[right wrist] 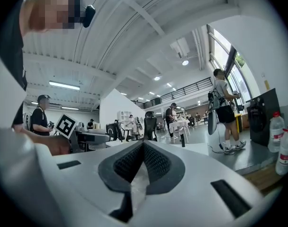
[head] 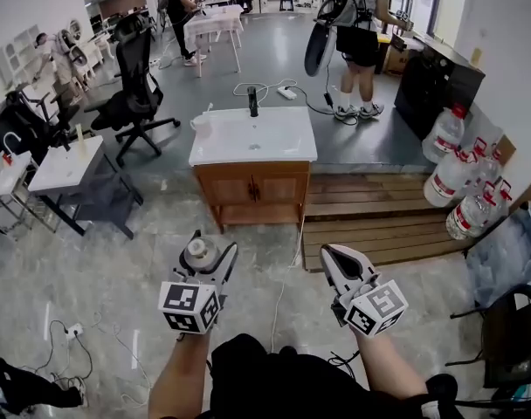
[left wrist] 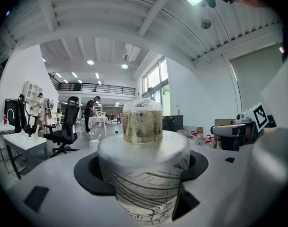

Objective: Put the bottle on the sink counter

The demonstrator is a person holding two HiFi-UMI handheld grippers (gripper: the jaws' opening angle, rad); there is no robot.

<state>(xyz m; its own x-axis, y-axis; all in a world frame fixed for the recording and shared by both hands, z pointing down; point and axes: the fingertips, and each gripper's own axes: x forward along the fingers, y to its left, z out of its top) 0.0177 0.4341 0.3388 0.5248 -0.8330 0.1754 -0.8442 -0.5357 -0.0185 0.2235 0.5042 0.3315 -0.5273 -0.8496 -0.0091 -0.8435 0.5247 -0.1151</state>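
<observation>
My left gripper (head: 210, 249) is shut on a clear bottle (head: 199, 254) and holds it upright above the floor, a few steps short of the sink. In the left gripper view the bottle (left wrist: 143, 169) fills the middle, with a pale band and a plastic-wrapped top between the jaws. The sink counter (head: 279, 140) is a white top on a wooden cabinet straight ahead, with a black faucet (head: 253, 101) at its back edge. My right gripper (head: 332, 255) is beside the left one, shut with nothing in it; its dark pads (right wrist: 156, 162) meet.
A white cup (head: 201, 123) stands on the counter's left corner. A wooden platform (head: 379, 225) with large water jugs (head: 458, 177) lies to the right. A black office chair (head: 134, 94) and a white table (head: 63, 166) are at the left. A person (head: 362, 24) stands beyond the sink. Cables cross the floor.
</observation>
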